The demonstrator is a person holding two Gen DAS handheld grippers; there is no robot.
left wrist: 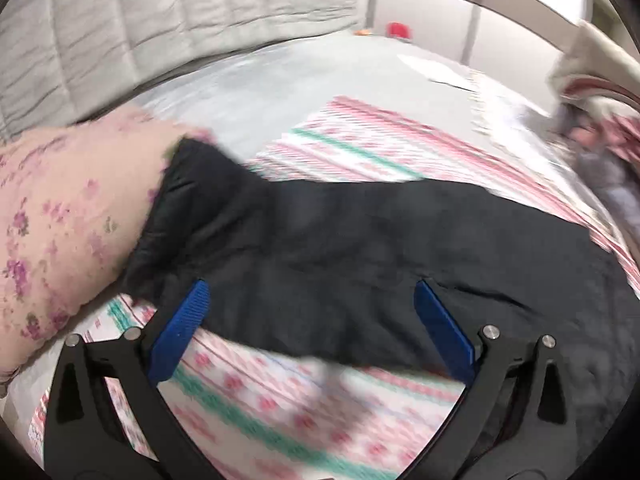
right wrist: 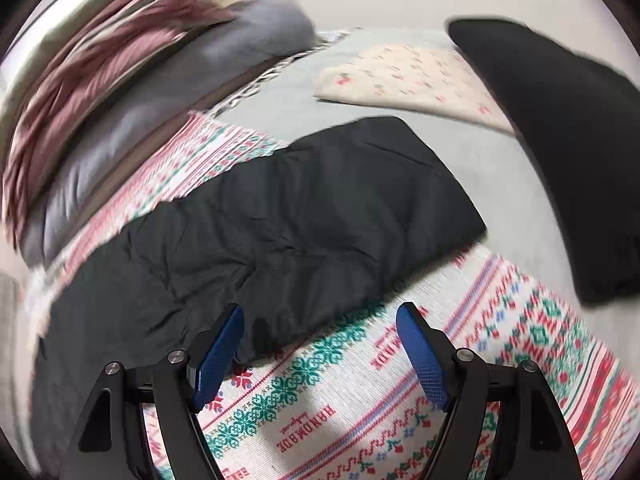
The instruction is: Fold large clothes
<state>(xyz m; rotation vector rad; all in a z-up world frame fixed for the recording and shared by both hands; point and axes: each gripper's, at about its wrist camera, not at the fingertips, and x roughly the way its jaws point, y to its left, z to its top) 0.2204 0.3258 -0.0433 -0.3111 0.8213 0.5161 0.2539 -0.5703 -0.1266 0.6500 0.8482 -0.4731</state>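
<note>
A black padded jacket (left wrist: 360, 248) lies spread across a patterned blanket (left wrist: 304, 412) on the bed. My left gripper (left wrist: 312, 316) hangs over its lower edge, jaws wide apart, holding nothing. My right gripper (right wrist: 320, 344) hangs by the jacket's hem, jaws apart and empty. A floral pillow (left wrist: 60, 220) sits at nine o'clock.

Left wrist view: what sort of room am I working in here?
Probably a bedroom: a padded grey headboard, a floral pillow, and a patterned blanket spread under the black jacket.
</note>
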